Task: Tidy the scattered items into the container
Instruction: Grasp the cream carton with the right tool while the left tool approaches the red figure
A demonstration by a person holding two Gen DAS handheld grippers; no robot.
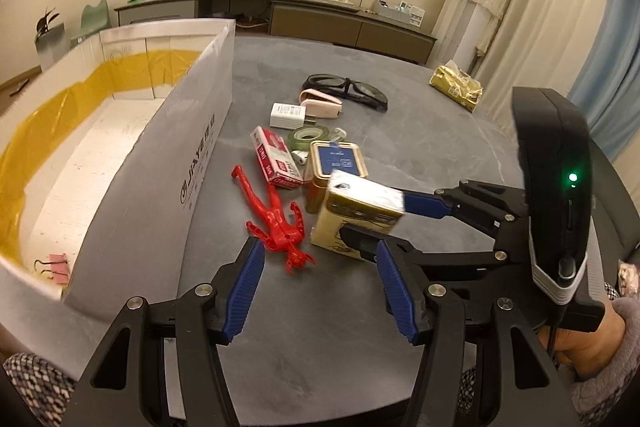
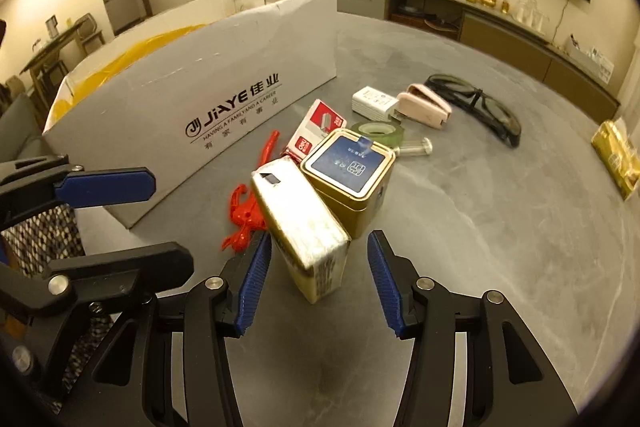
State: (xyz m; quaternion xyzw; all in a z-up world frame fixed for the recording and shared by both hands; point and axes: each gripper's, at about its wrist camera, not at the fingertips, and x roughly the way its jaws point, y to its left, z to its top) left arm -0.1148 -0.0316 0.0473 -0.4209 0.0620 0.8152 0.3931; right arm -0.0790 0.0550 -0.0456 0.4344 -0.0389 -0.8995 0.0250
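From the left wrist camera, my left gripper [image 1: 320,287] hangs spread wide over bare table [image 1: 420,131], holding nothing. Ahead, my right gripper [image 1: 372,219] straddles the gold packet [image 1: 356,215], which stands on the table just beside the red figure [image 1: 280,219] and against the square tin [image 1: 336,171]. The white box [image 1: 172,147] waits to the left, a pink clip [image 1: 56,267] already inside.

From the right wrist camera, the right fingers are released, one pad [image 2: 256,283] touching or nearly touching the packet's left face, the other [image 2: 384,283] well clear. I should centre the packet [image 2: 308,239] between the pads before closing, or it will likely twist and knock the tin [image 2: 348,179]. The packet is a gold, foil-topped block, leaning slightly, its wrapper probably slippery.
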